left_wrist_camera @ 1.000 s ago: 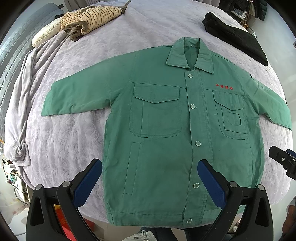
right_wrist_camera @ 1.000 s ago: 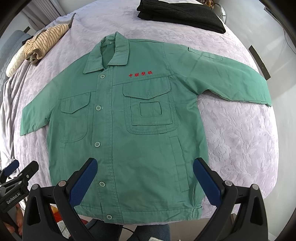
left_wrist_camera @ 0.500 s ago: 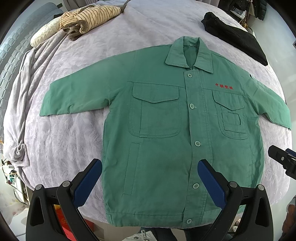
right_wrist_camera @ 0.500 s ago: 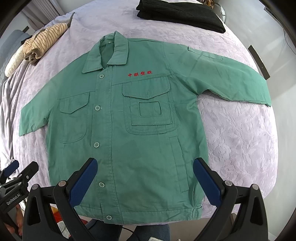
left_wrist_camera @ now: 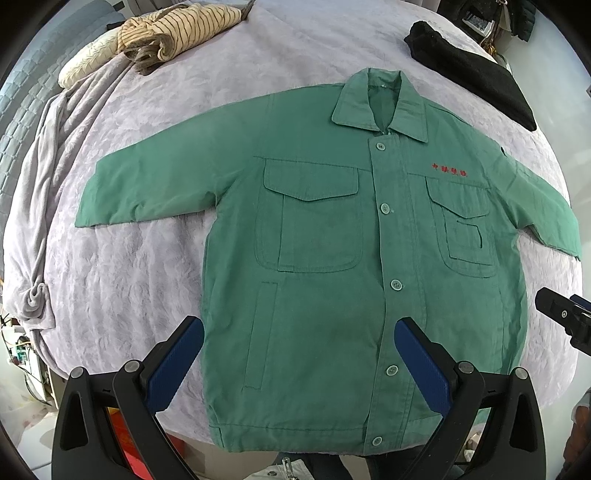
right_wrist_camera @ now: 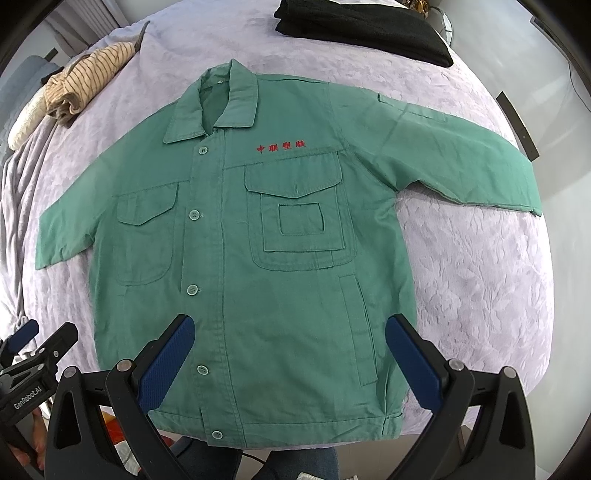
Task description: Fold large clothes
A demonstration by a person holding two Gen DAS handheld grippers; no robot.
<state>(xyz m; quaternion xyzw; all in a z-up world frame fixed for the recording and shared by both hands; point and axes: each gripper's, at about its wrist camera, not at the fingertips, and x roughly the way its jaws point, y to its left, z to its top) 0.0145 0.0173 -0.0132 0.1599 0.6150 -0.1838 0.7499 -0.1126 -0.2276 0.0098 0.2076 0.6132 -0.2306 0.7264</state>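
A green work jacket (left_wrist_camera: pixel 325 258) lies flat, face up and buttoned, on a lilac bedspread (left_wrist_camera: pixel 122 280). Both sleeves are spread out to the sides and its hem is at the near bed edge. It also shows in the right wrist view (right_wrist_camera: pixel 258 266), with red characters on the chest. My left gripper (left_wrist_camera: pixel 299 350) is open and empty, held above the jacket's lower left half. My right gripper (right_wrist_camera: pixel 290 349) is open and empty, held above the lower right half. Neither gripper touches the cloth.
A striped beige garment (left_wrist_camera: pixel 177 33) lies bunched at the far left by a cream pillow (left_wrist_camera: pixel 88 62). A folded black garment (left_wrist_camera: pixel 472 70) lies at the far right. A grey blanket (left_wrist_camera: pixel 40 206) hangs over the left edge of the bed.
Both views have shifted slightly; the grippers have drifted a little while staying open above the jacket. The jacket has not moved.
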